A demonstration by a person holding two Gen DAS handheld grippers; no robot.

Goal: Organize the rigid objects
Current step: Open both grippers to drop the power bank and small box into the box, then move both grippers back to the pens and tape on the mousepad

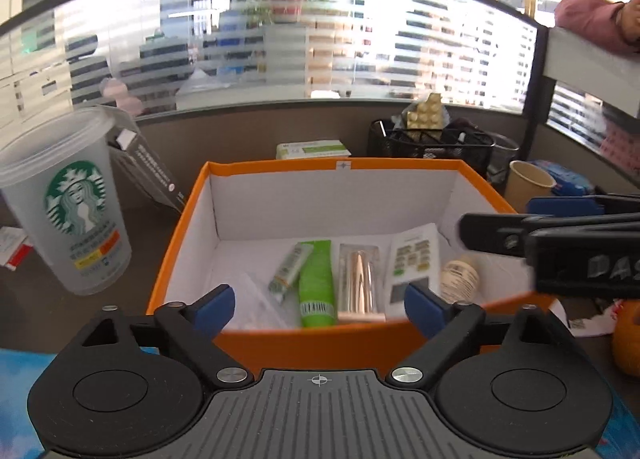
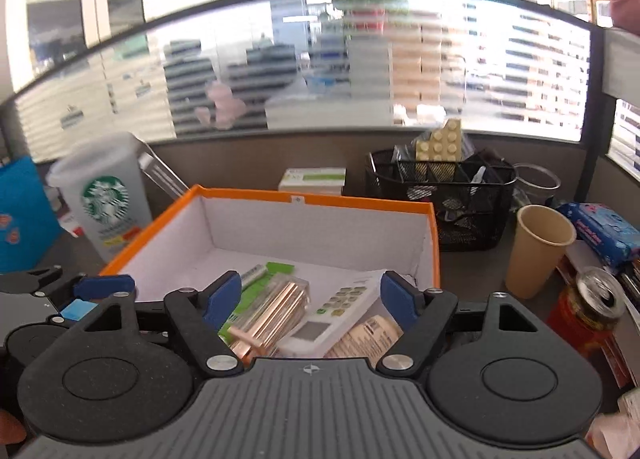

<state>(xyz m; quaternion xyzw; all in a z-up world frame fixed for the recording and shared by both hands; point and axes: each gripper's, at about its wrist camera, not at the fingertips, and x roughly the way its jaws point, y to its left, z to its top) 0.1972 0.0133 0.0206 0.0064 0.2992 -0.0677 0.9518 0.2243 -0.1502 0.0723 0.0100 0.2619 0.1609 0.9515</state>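
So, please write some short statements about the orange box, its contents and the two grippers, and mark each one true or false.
1. The orange box has its lid on. False: it is open on top, and its contents show.
2. A green tube lies in the box beside a copper-coloured case. True.
3. The left gripper is shut on the green tube. False: its jaws are apart and hold nothing.
4. The right gripper is open and empty. True.
5. The Starbucks cup stands inside the box. False: it stands outside, to the box's left.
6. A black mesh basket sits behind the box. True.
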